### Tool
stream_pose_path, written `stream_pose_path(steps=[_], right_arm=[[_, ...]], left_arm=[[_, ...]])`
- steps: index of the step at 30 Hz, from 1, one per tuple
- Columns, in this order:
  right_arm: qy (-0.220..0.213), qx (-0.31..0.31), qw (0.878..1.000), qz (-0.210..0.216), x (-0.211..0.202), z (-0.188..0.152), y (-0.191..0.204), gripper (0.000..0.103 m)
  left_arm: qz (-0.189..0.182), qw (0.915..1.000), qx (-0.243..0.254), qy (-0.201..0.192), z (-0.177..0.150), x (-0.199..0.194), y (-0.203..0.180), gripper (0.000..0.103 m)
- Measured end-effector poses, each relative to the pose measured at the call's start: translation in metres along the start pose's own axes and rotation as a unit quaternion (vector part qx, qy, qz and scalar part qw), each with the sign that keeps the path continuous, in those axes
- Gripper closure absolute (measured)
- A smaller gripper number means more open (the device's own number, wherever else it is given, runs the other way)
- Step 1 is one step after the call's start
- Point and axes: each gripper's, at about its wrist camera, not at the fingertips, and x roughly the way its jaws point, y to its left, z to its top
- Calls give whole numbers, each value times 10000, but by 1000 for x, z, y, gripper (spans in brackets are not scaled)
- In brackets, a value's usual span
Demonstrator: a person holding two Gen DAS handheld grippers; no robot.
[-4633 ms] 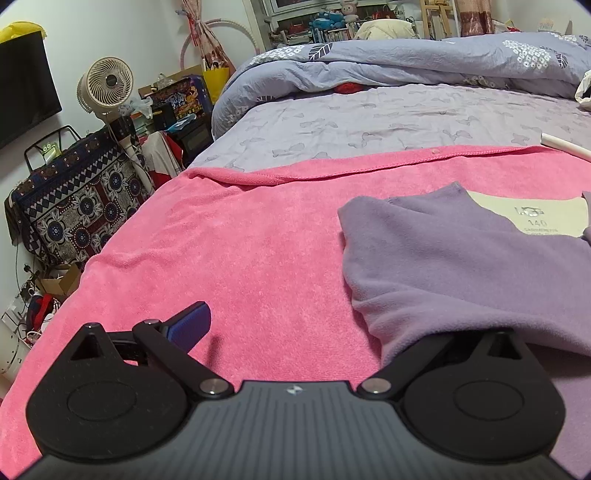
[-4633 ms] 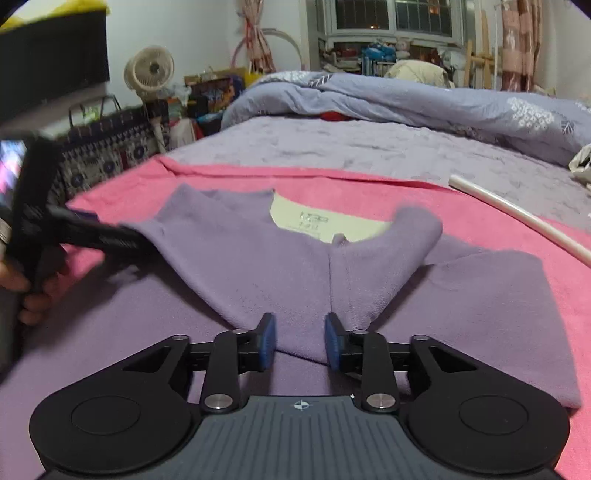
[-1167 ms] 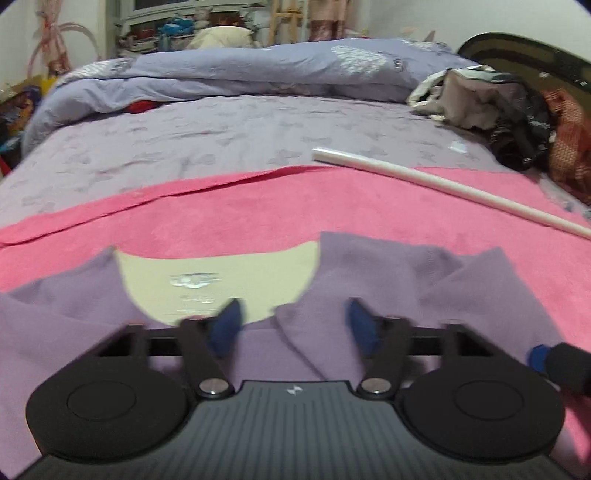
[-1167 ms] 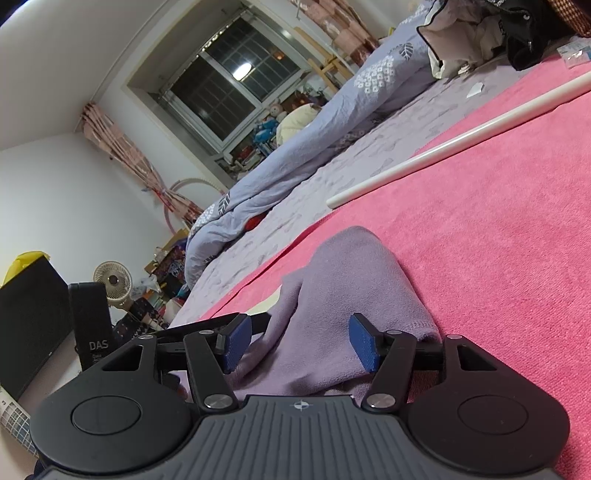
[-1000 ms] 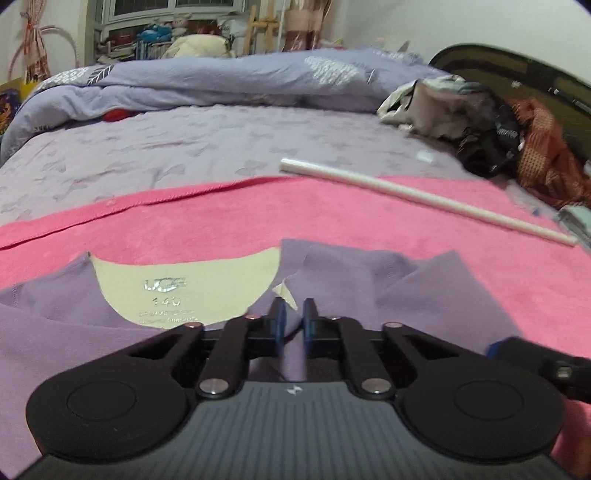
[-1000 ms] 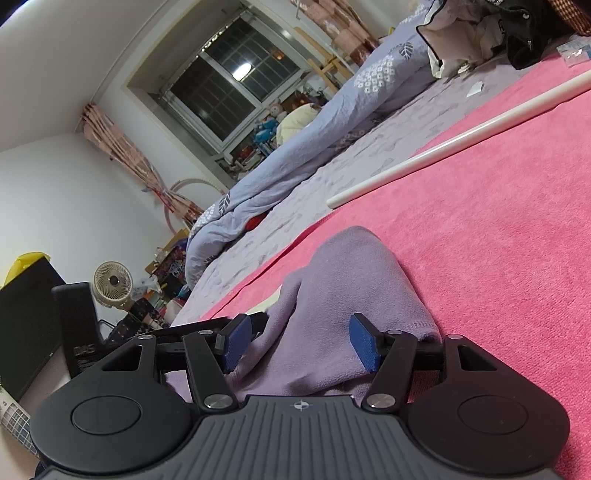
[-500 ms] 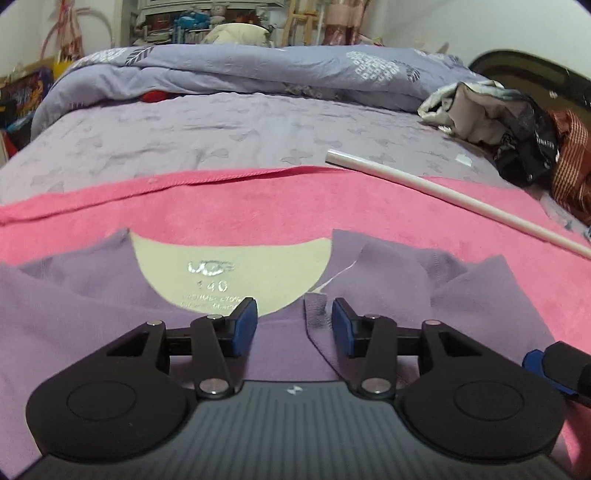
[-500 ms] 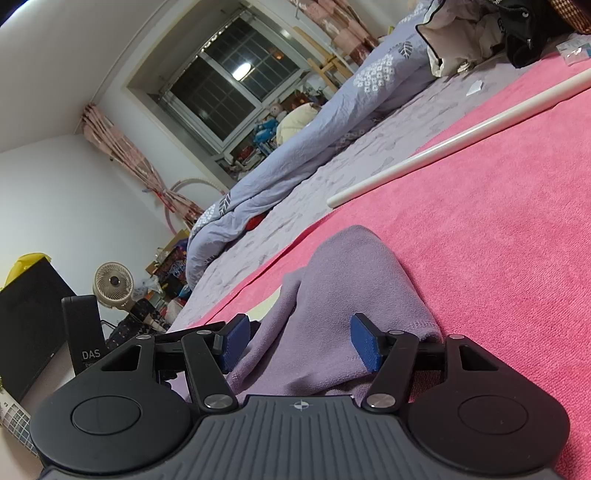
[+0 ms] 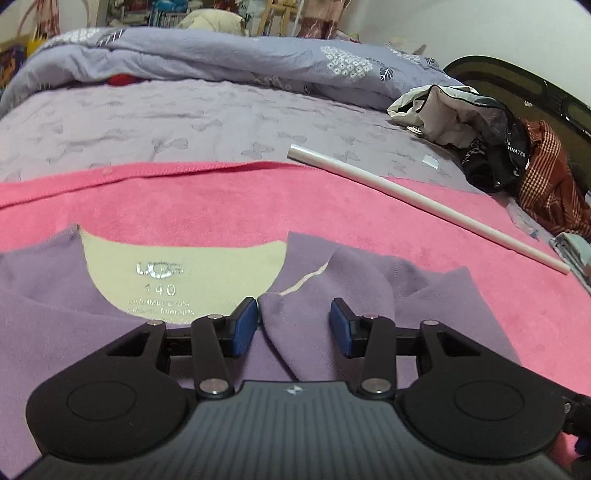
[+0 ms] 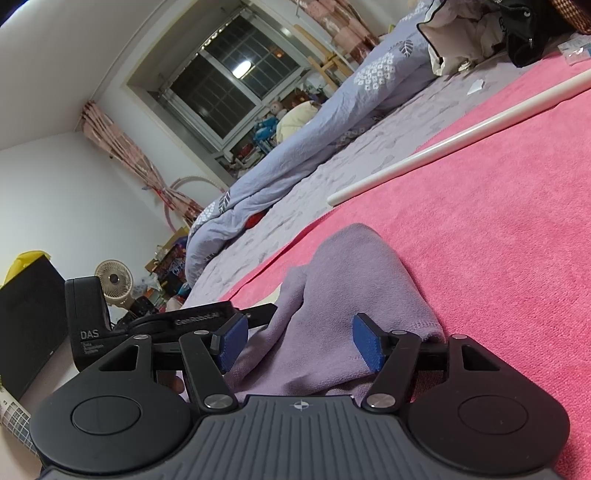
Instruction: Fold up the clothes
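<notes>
Collar flap of purple garment (image 9: 332, 280) straddled by left gripper (image 9: 293, 325), jaws just narrowing, ungripped; right gripper (image 10: 299, 343) gaping over sleeve fold, nothing held; pinch needed next.

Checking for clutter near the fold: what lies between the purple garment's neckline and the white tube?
In the left wrist view, only bare pink blanket lies between the purple garment and the white tube.

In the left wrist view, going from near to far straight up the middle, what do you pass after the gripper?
Left gripper → purple garment → pink towel → lilac butterfly-print bedsheet → bunched blue-grey duvet → cluttered shelves by the far wall.
</notes>
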Motion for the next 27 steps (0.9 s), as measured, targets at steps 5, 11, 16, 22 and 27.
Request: stream_pose_path(steps=[5,11,16,22,27], right_arm=[[1,19,10000,9,0,-1,-1,39],[-4,49,10000,28,-1,-2,-2,39],[-9,75,10000,45,-1,-1,-3,39],[-23,73,10000,45,-2,-1,-3,38],[-35,9,10000,30,-2,0,-1,37]], left_arm=[[-242,9989,-351,-201,3,-18,10,95],[-340,9967,-305,-673,11,-54,5,96],[-19,9933,-381,-1089,12,-94,15,96],[926,9825,-427,-1558,-14,-151,56,102],[1196,9878,-335,-940,-43,-147,78,102]])
